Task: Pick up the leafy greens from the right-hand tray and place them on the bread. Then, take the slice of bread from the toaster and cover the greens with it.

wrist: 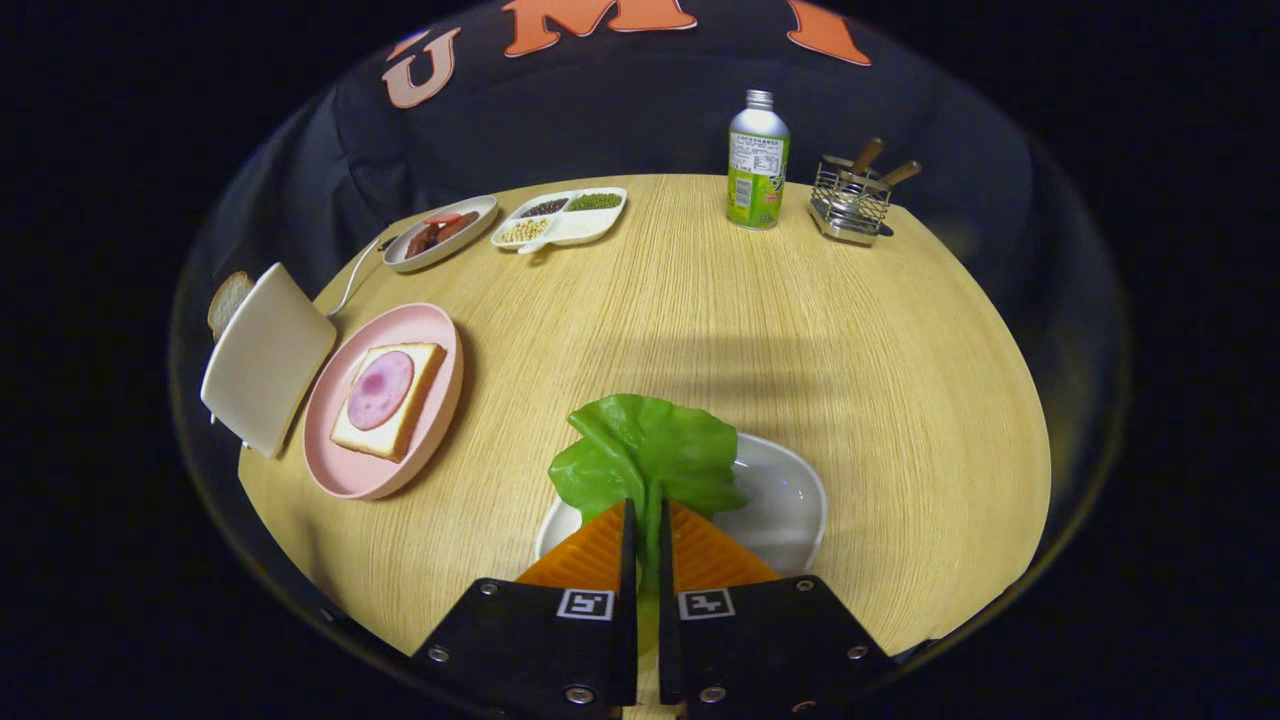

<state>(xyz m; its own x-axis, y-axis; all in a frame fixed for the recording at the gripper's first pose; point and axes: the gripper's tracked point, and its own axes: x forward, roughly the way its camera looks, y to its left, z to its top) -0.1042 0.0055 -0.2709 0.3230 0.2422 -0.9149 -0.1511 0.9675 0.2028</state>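
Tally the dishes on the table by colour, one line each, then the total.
White: 3, the tray under the leafy greens pinched by the gripper, the sausage dish, the divided dish
Pink: 1, the plate under the bread
Total: 4

We look forward along the jaws from just above the table (760, 330), slightly downward, toward the far wall.

The table (760, 330) shows matt, fine-grained wood; the white tray (785, 500) is glossy, the leafy greens (650, 450) smooth with a plastic sheen, pinched between the gripper (646, 515) fingers' ribbed pads; bottle (757, 160) and wire basket (850, 200) look metal
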